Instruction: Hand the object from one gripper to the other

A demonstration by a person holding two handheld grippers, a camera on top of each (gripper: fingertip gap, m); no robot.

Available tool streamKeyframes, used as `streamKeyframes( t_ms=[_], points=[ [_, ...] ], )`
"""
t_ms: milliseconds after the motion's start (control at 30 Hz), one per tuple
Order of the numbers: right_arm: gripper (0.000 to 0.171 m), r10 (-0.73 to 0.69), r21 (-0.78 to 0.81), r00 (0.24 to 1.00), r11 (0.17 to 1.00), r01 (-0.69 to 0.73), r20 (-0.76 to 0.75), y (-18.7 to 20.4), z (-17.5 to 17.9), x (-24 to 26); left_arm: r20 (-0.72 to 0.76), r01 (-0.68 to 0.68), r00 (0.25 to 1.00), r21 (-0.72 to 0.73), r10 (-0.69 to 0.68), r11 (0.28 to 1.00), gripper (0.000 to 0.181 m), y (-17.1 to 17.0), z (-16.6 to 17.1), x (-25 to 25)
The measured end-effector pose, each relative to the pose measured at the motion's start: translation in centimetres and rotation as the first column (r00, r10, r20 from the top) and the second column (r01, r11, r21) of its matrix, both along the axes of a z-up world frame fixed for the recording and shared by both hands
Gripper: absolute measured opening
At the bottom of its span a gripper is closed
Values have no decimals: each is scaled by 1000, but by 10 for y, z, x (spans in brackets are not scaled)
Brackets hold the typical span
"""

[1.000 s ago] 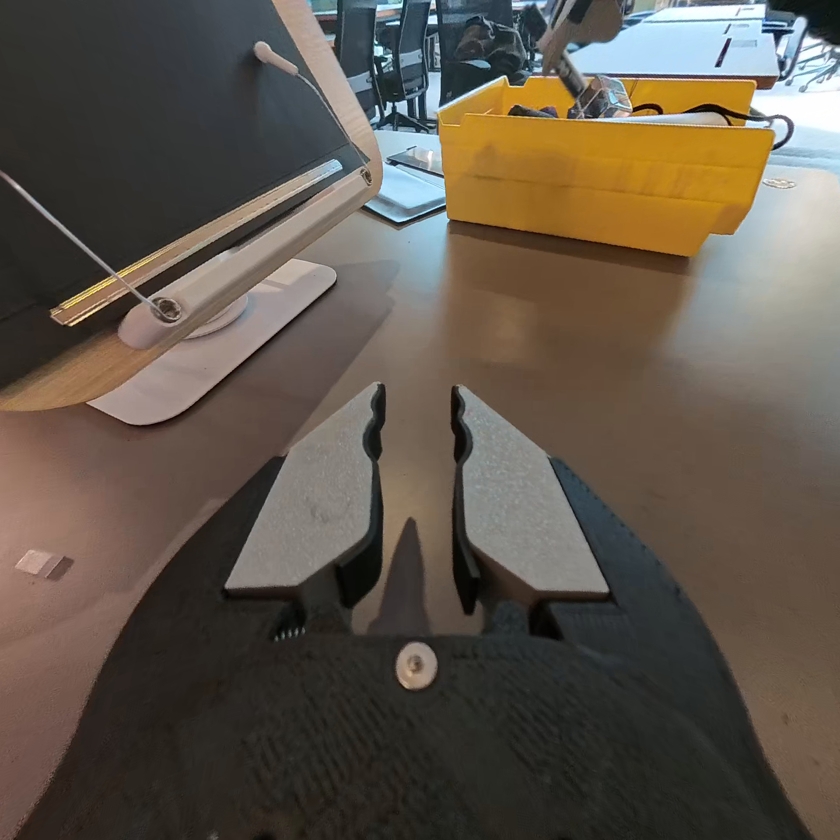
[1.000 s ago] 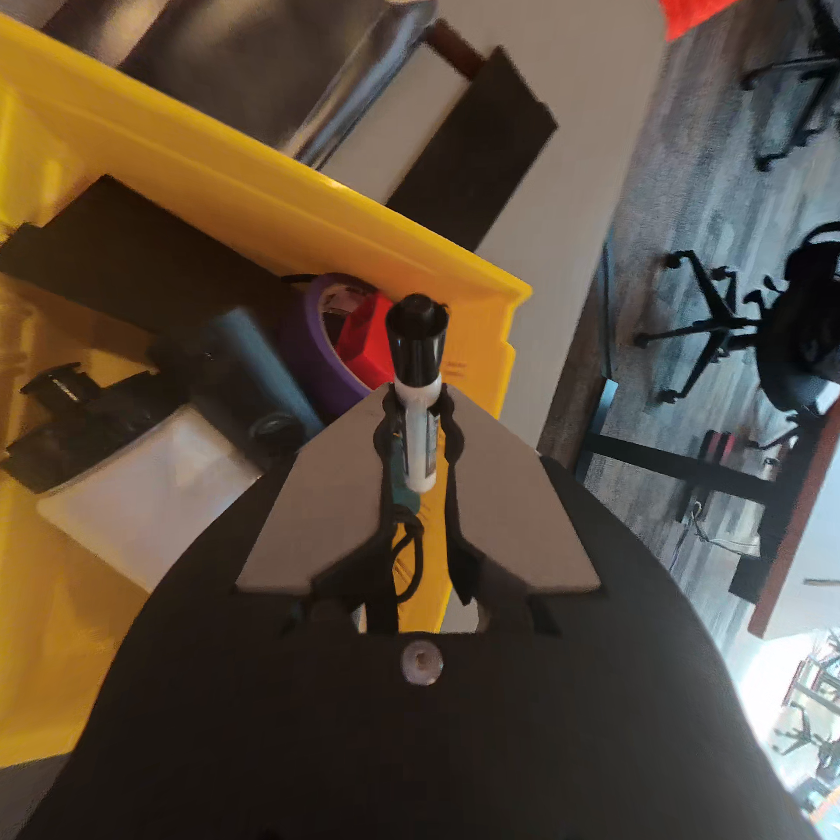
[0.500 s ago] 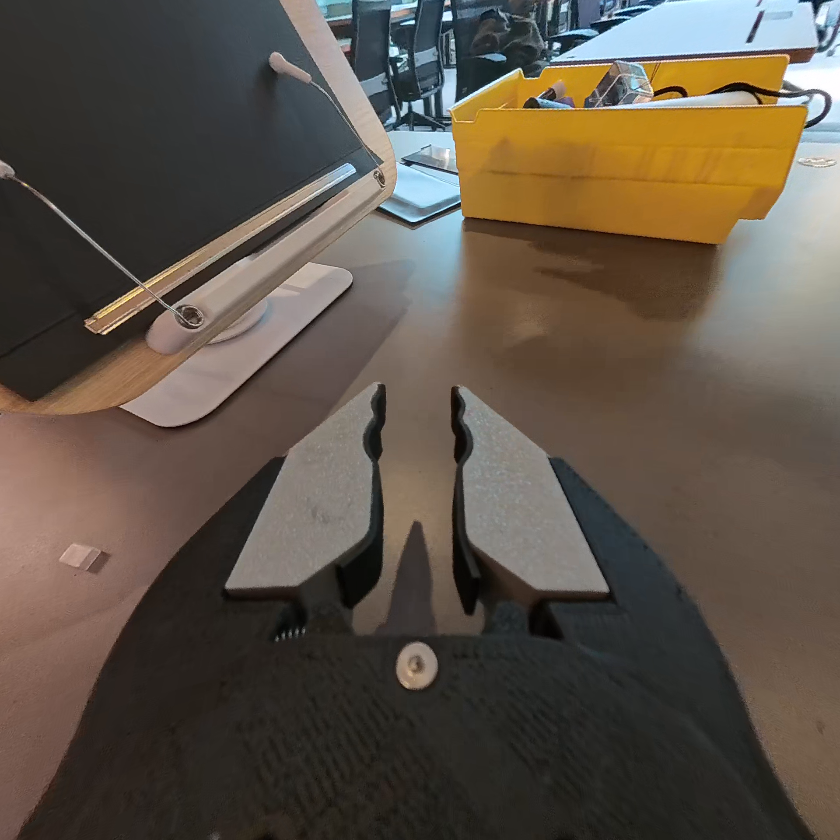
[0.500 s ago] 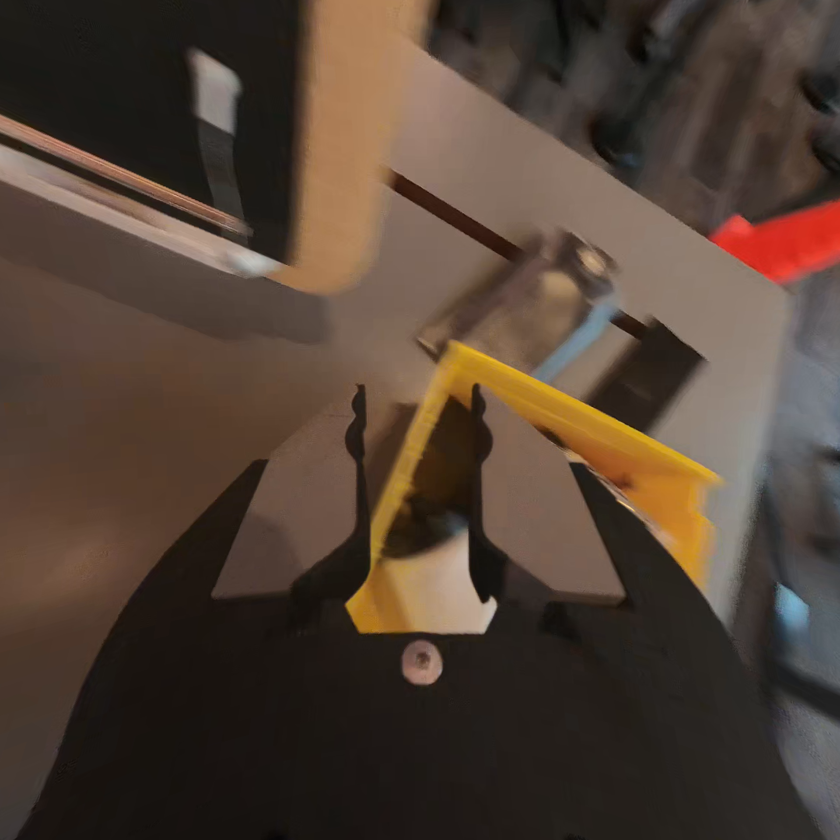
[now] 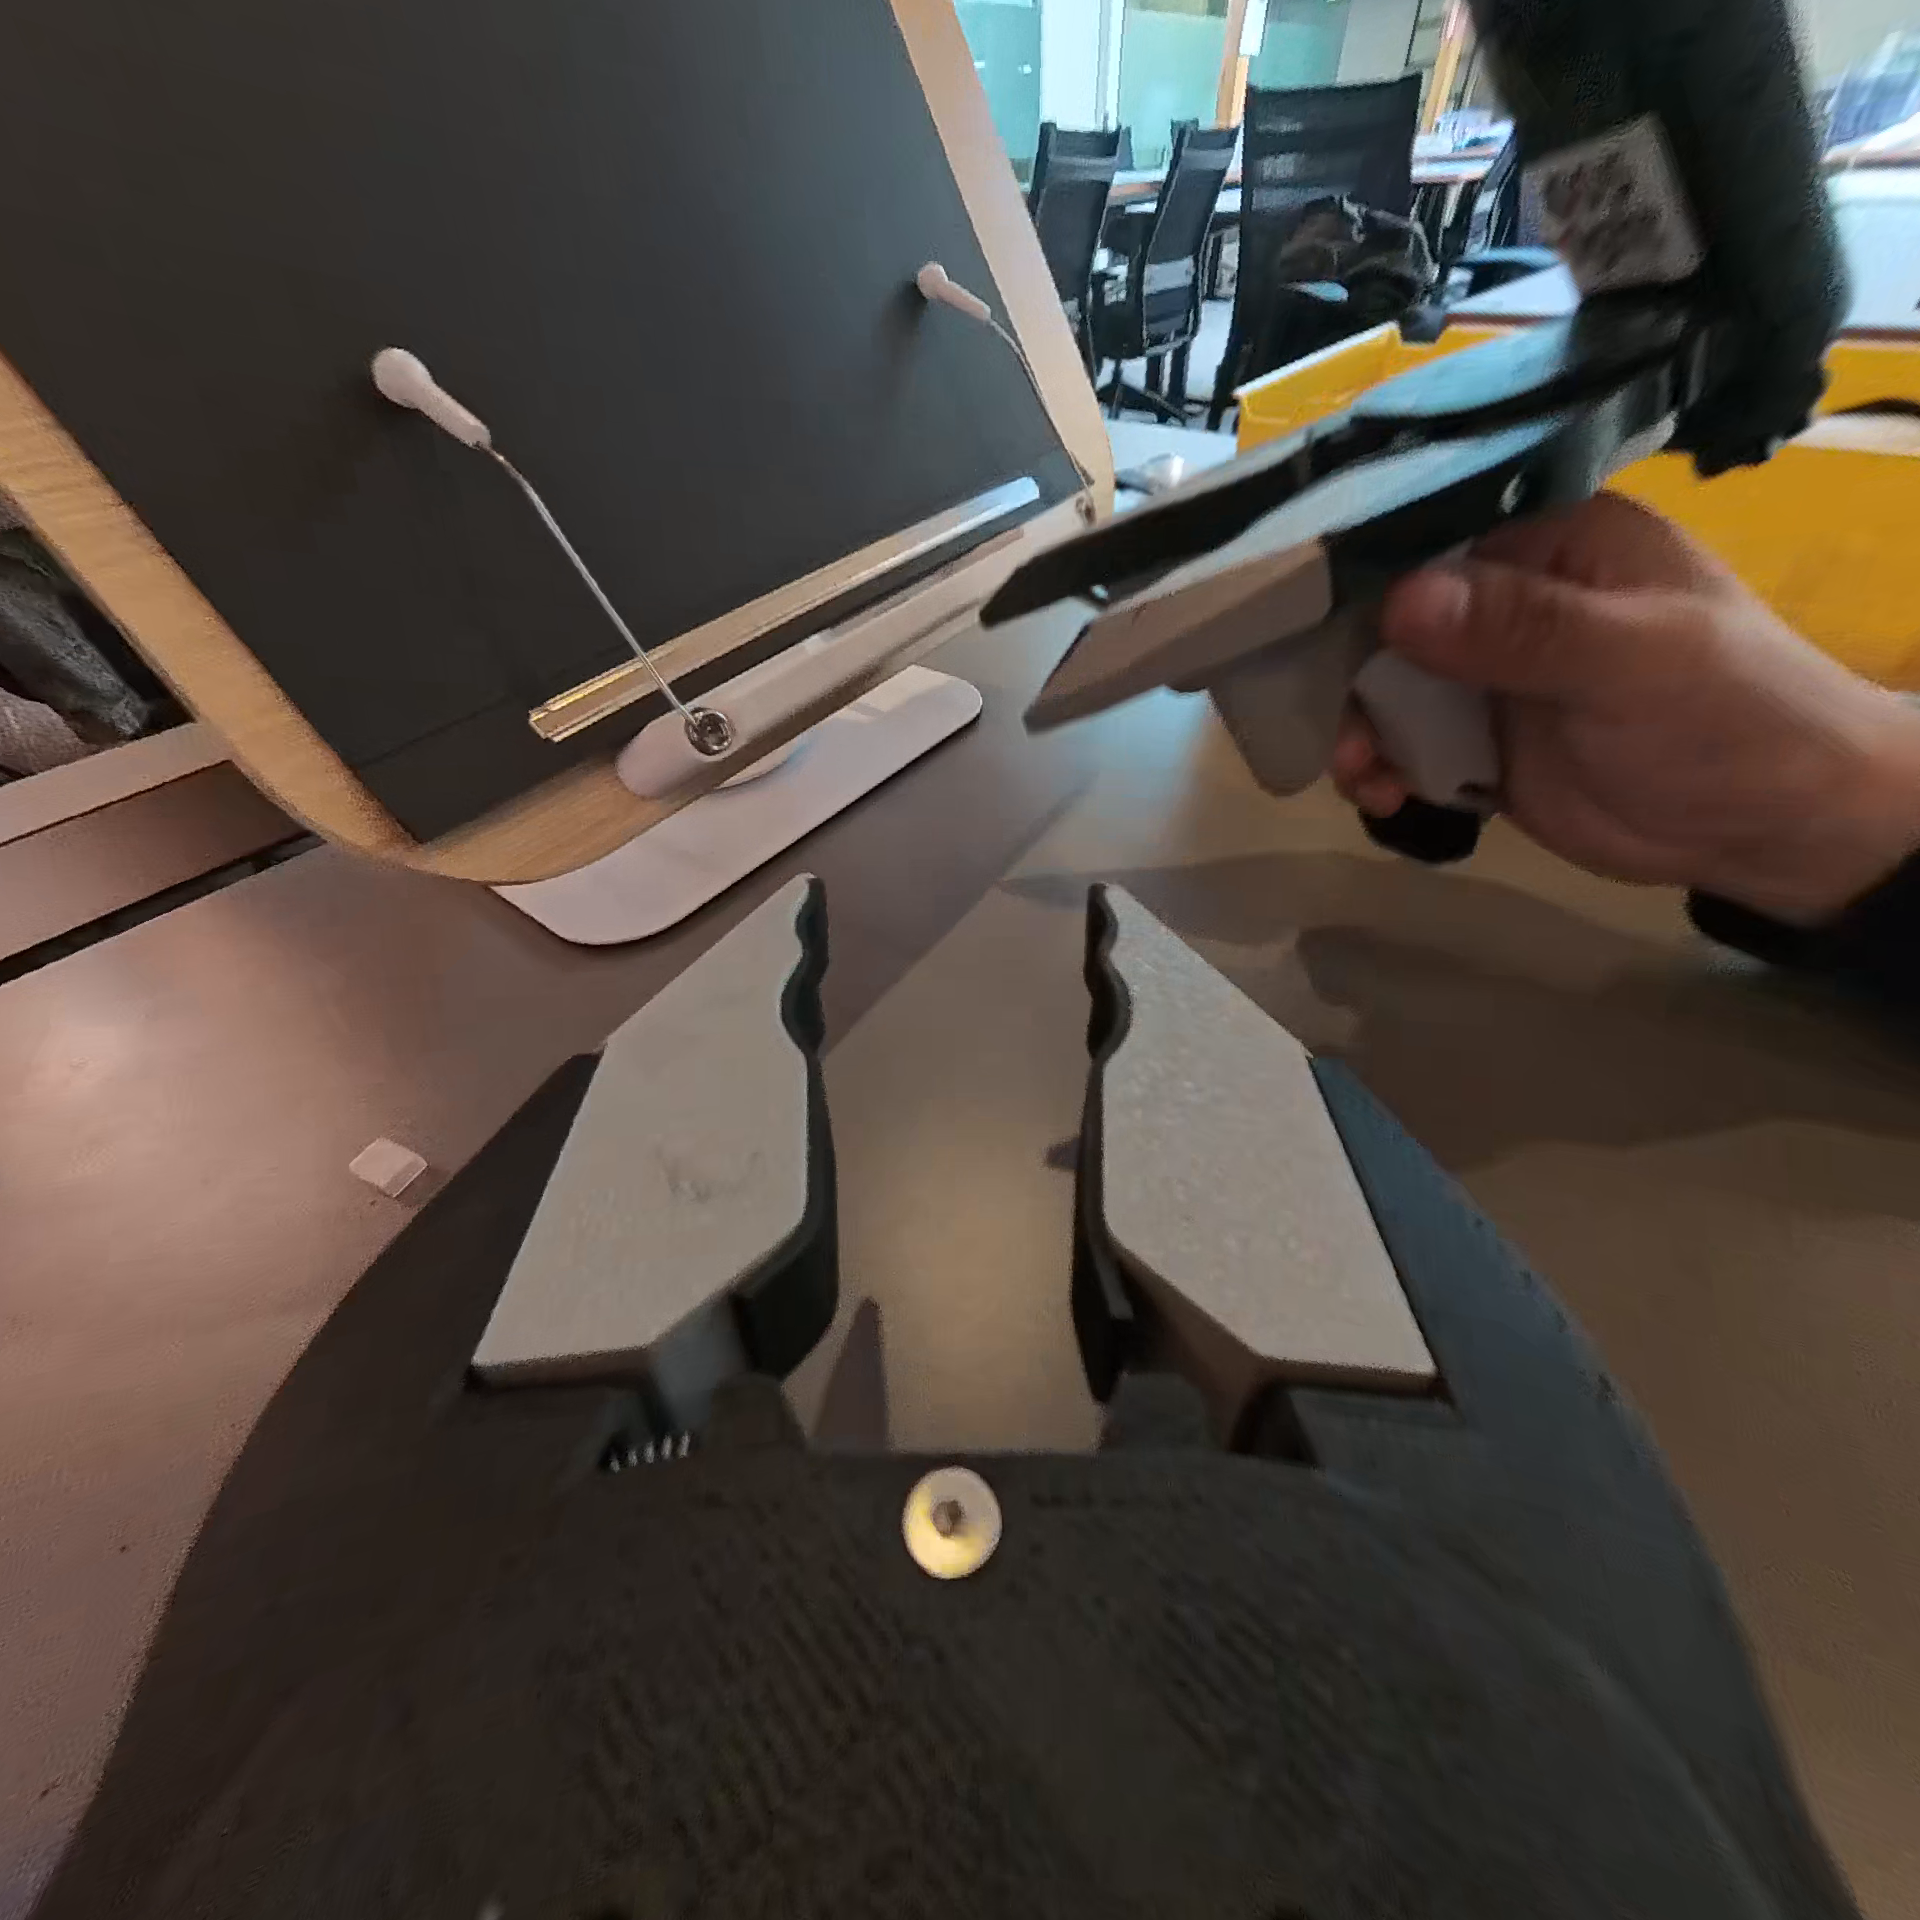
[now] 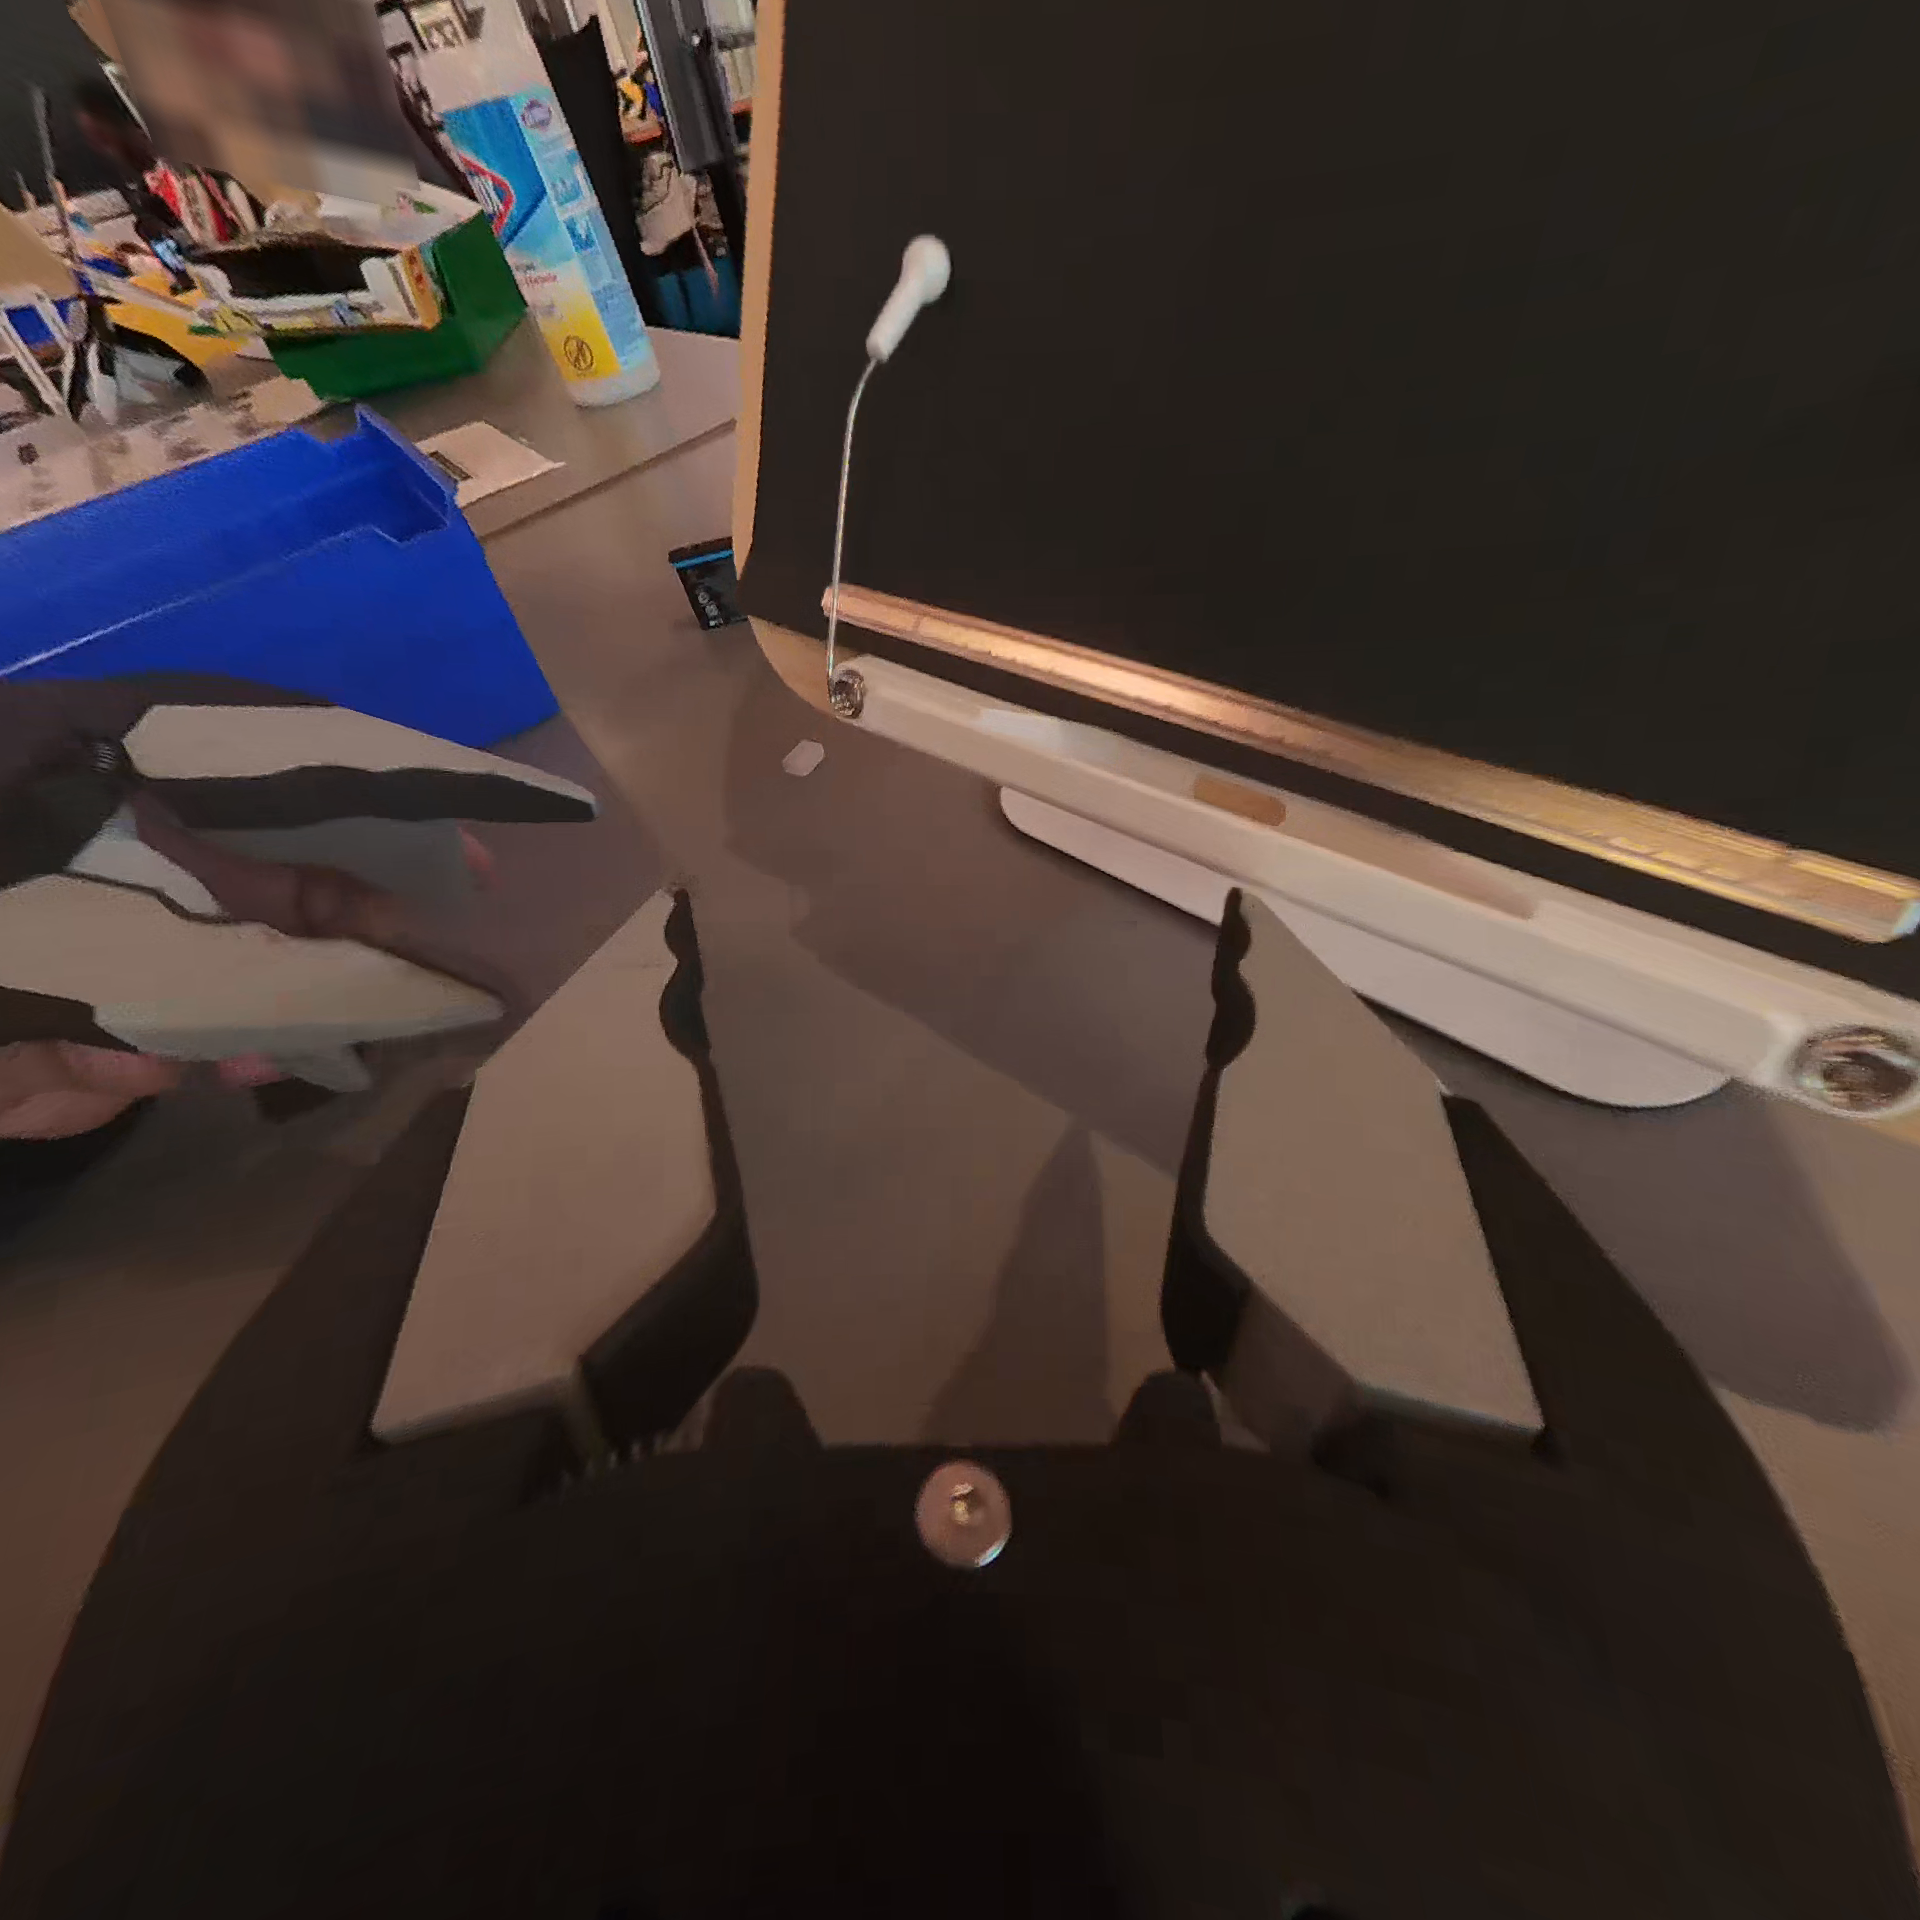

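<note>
No object to hand over shows in either view. My left gripper (image 5: 954, 914) is open and empty, low over the brown table (image 5: 1558, 1143). My right gripper (image 6: 956, 914) is open wide and empty, pointing at the foot of a book stand (image 6: 1351, 312). In the left wrist view the right gripper (image 5: 1023, 665) comes in from the upper right, held by a hand (image 5: 1621, 707), its fingers pointing left. In the right wrist view the left gripper (image 6: 540, 904) shows at the left edge, blurred.
The book stand (image 5: 520, 312) with a black board stands at the back left. A yellow bin (image 5: 1309, 384) lies behind the right gripper. A blue bin (image 6: 260, 582), a green box (image 6: 416, 332) and a wipes canister (image 6: 566, 239) stand farther left. A small white piece (image 5: 387, 1164) lies on the table.
A second ago my right gripper held a marker over the yellow bin. It has since opened, lost the marker and swung over towards the book stand and the left gripper. My left gripper opened wider.
</note>
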State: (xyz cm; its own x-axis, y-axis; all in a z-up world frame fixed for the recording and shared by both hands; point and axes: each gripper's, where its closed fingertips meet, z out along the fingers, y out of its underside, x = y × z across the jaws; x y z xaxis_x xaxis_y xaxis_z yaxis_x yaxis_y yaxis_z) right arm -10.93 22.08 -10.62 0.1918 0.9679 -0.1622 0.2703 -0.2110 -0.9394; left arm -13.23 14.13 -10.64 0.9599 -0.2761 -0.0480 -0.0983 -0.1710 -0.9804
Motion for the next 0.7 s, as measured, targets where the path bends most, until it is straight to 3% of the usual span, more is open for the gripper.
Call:
streamKeyframes(
  t_ms=[200,333,700],
  points=[
    [99,41,63,999,997,-42,9,-15,-11,3,35,5,999,-18,-5,1000,57,1,-1,1],
    [104,106,102,994,989,-107,18,-36,-6,-4,30,-7,1000,-38,8,999,55,3,-6,4],
    [89,75,265,997,961,-80,29,-44,0,-8,8,-69,998,-71,70,995,53,-1,-7,-8]
  ],
)
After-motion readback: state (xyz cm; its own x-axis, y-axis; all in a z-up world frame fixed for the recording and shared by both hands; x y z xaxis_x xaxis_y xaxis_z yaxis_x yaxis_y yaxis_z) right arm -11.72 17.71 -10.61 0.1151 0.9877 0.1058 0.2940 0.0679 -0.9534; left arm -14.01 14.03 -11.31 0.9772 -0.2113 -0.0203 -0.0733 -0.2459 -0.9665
